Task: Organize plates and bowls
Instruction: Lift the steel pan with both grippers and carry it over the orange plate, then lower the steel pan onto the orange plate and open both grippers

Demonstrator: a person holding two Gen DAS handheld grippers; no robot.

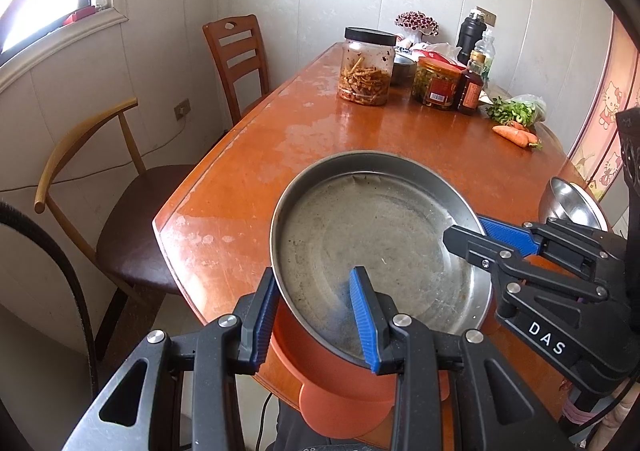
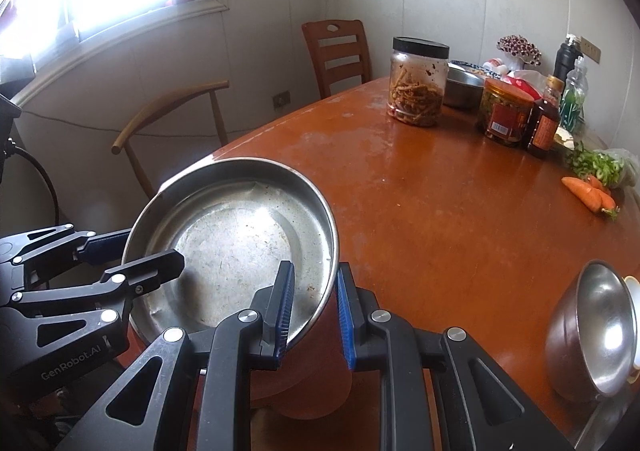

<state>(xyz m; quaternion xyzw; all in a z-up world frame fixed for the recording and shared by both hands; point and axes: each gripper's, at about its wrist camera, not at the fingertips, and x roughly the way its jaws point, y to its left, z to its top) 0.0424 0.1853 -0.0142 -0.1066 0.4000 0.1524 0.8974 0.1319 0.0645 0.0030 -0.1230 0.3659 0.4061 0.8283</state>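
Both grippers, left [image 1: 316,315] and right [image 2: 312,315], have jaws clamped on opposite rims of the round steel pan [image 1: 376,235], tilted above the orange plastic bowl [image 1: 340,383] at the desk [image 1: 248,171] edge.

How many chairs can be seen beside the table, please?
2. A slatted wooden chair stands at the table's far left side near the wall, and a curved-back chair with a dark seat stands nearer. Others may be hidden outside the views.

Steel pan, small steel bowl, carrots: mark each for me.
steel pan [image 1: 372,235], left wrist view, on its flat inner bottom.
small steel bowl [image 2: 600,315], right wrist view, on its shiny inside wall.
carrots [image 2: 586,191], right wrist view, on the body of the nearest one.
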